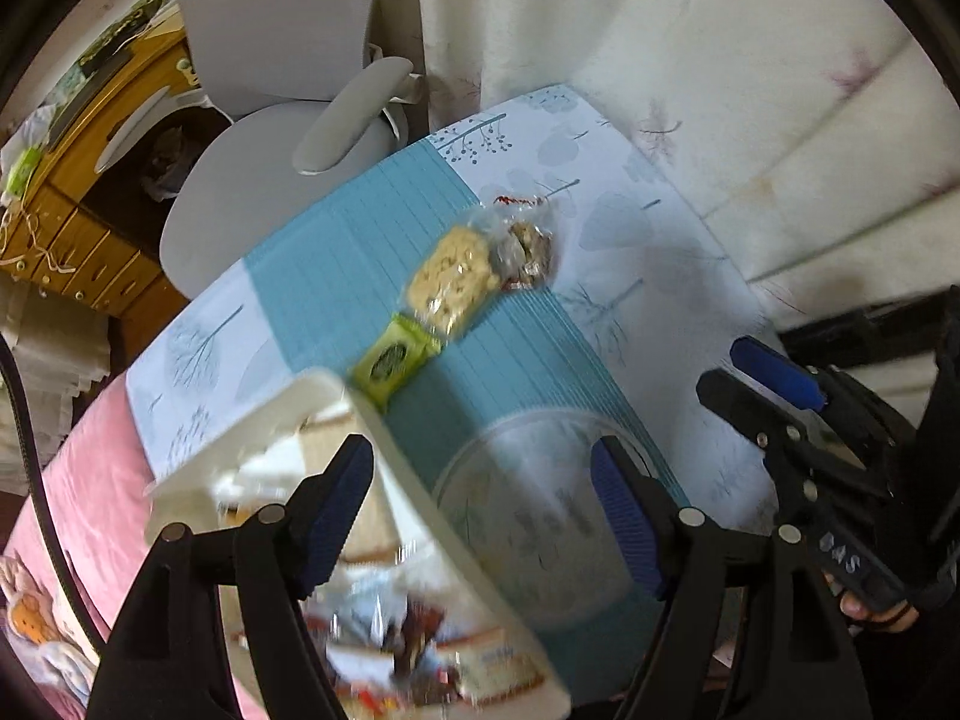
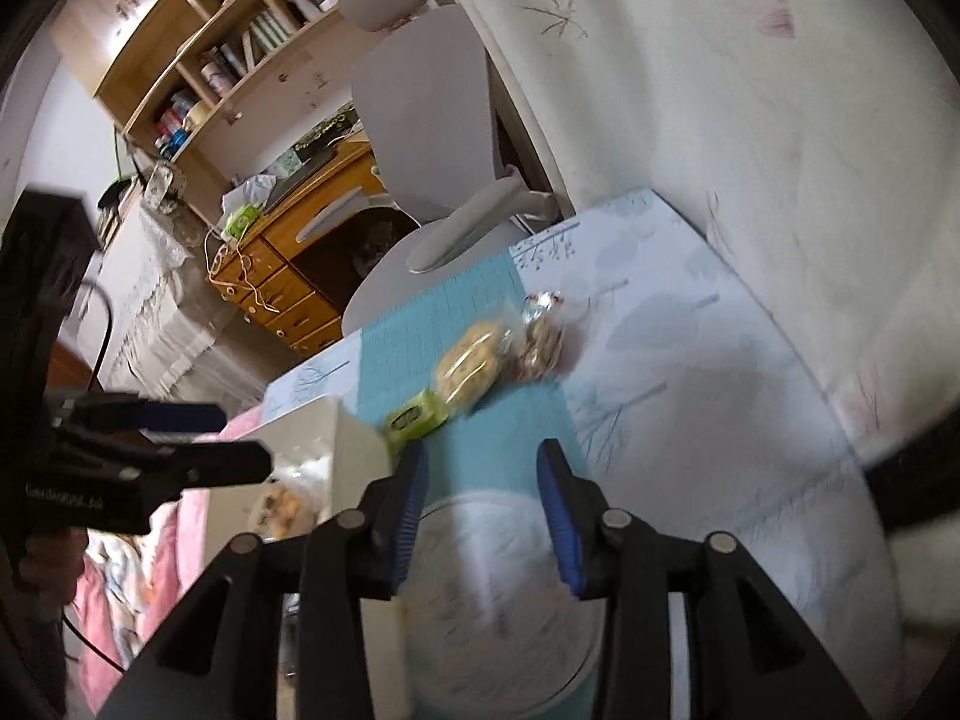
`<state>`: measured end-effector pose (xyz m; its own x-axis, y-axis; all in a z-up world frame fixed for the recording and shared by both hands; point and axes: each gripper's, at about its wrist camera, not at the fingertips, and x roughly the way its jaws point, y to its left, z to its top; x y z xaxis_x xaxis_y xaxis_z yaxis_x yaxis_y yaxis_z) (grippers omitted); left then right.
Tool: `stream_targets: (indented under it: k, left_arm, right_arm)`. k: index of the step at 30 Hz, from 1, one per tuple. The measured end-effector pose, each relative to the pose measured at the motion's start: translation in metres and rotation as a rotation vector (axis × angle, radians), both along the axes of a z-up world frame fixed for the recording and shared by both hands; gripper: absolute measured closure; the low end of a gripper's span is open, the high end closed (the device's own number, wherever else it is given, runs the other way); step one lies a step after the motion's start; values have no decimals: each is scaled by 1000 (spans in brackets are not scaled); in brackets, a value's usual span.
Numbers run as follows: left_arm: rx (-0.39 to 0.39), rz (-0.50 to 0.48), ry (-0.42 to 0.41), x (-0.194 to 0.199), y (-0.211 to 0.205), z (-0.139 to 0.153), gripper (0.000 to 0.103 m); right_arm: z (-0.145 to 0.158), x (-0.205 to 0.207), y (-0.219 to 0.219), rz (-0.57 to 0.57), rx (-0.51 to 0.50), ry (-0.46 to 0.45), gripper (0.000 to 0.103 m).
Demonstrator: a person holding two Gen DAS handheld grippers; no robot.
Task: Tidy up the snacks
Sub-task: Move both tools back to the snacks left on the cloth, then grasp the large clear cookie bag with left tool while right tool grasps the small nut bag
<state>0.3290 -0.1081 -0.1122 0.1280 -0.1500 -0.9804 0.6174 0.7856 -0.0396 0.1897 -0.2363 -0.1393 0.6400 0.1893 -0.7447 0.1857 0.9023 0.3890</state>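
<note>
Nearest, the left gripper [image 1: 480, 504] hangs spread above the white box [image 1: 336, 420] of snacks, probably the sorting source. The right gripper [image 2: 483, 516], also spread and empty, hovers over a clear plate [image 2: 498, 630]. Beyond, three packets [image 1: 462, 282] lie in a row on the table [image 1: 660, 276], seemingly already laid out.

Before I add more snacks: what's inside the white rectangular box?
The white rectangular box holds several wrapped snack packets, blurred beyond identifying. Its wall and the left gripper hide the rest.
</note>
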Motion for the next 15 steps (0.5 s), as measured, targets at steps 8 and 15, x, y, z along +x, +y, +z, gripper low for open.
stream_targets:
  k: [8, 15]
  left_arm:
    - [66, 10, -9, 50, -32, -71, 29]
    - [108, -8, 2, 75, -45, -114, 29]
  right_arm:
    - [-51, 56, -15, 127, -105, -16, 56]
    - [-82, 88, -10, 248, -232, -5, 46]
